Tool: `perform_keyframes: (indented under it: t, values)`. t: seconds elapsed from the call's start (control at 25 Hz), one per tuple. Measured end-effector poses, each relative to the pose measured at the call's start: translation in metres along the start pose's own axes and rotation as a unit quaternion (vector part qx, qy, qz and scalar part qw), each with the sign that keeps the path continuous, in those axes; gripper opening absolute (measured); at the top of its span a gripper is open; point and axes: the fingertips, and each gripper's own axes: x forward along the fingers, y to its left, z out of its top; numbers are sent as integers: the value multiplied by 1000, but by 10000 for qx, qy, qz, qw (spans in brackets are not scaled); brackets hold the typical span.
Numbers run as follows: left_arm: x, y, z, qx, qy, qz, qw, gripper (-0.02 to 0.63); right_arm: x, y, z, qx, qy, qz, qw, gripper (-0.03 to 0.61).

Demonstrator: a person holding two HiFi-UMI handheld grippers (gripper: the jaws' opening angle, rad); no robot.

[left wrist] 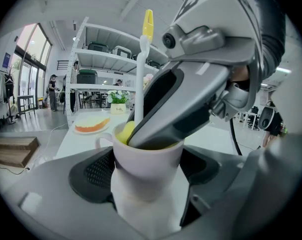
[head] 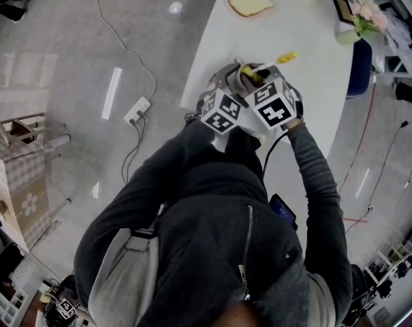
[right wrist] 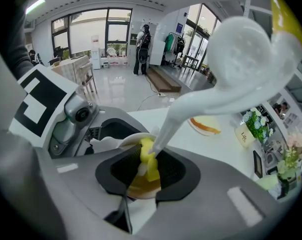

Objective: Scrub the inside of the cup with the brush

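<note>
Left tool (left wrist: pixel 147 184) clamped round white cup (left wrist: pixel 146 159) at counter (head: pixel 294 26) edge | right tool (right wrist: pixel 150 176) closed on brush (right wrist: pixel 190 104) handle; yellow sponge head inside cup | cup probably rigid, smooth, breakable; best gripped round body; brush light, soft-headed

A white table (head: pixel 308 29) fills the upper right of the head view. A plate of toast (head: pixel 250 2) lies near the frame's top edge. A small flower pot (head: pixel 347 34) stands at the table's right side.

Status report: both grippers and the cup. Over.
Left gripper shut on cup. Right gripper shut on brush, yellow sponge head down inside cup. No obstruction seen.
</note>
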Motion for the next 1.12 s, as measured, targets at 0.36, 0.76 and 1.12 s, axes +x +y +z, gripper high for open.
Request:
perform_keyframes:
  t: [0.36, 0.76, 1.12]
  values:
    - [-2, -1, 1, -20, 4, 39, 10000, 413, -3, -5, -6, -289, 185, -171, 9993, 97]
    - [-1, -1, 2, -56, 1, 57, 10000, 411, -6, -5, -12, -627, 480, -147, 9968, 97]
    - [1, -1, 3, -47, -20, 49, 10000, 411, -6, -3, -17, -1066, 894, 164, 9901, 97]
